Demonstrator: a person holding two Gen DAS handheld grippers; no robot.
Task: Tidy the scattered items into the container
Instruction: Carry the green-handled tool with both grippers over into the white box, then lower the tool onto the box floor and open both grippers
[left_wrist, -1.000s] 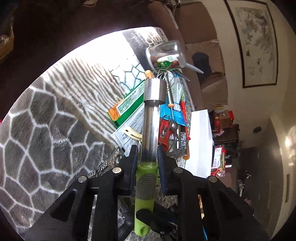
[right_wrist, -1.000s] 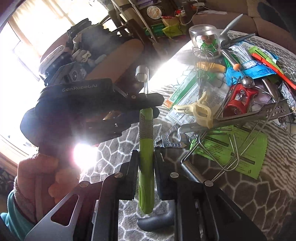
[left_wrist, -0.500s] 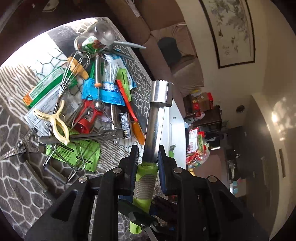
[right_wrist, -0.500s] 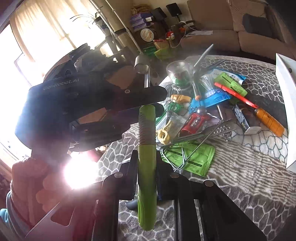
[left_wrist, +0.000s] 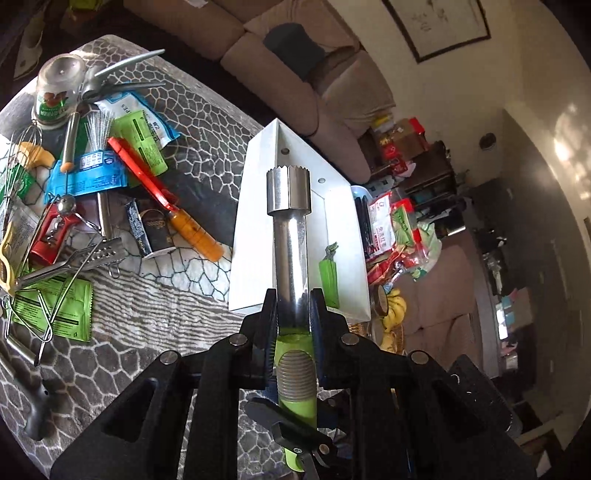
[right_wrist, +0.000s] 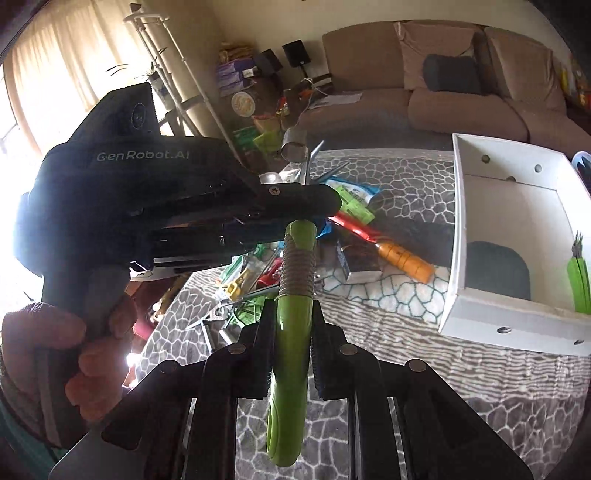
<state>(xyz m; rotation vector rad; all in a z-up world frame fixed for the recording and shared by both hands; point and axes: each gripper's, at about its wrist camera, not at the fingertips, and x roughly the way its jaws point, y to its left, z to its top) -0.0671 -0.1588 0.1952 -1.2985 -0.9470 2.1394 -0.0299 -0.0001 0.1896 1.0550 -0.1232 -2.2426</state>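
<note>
A living room with a beige sofa (right_wrist: 436, 88) at the back holds a table under a grey cobble-patterned cloth (left_wrist: 155, 317), strewn with kitchen oddments. Far to the left of the left gripper (left_wrist: 293, 314) lie a green sachet (left_wrist: 55, 314) under a wire rack, a red corkscrew (left_wrist: 53, 230), a perforated metal spatula (left_wrist: 85, 258) and a whisk (left_wrist: 16, 147); further ahead on that side stands an upturned clear jar (left_wrist: 55, 92). Nearer its fingers, still to the left, an orange-handled tool with a red blade (left_wrist: 166, 203) lies slantwise beside a dark packet (left_wrist: 155, 229). The left gripper is clamped on the steel shaft of an apple corer (left_wrist: 290, 236), just above its green handle, and the serrated tube end points forward over the white box (left_wrist: 258, 221), which sits straight ahead (a green-handled item (left_wrist: 328, 280) already lies inside it). To the right, past the table edge, are snack packets and a bunch of bananas (left_wrist: 393, 310).

In the right wrist view, the left gripper's body fills the left side, held in a bare hand (right_wrist: 70, 347). The right gripper (right_wrist: 290, 317) is closed on the corer's green handle (right_wrist: 291, 350), lower than the ribbed grip. The white box (right_wrist: 458, 236) sits ahead to the right, apart from the corer, which hangs in the air between both grippers
</note>
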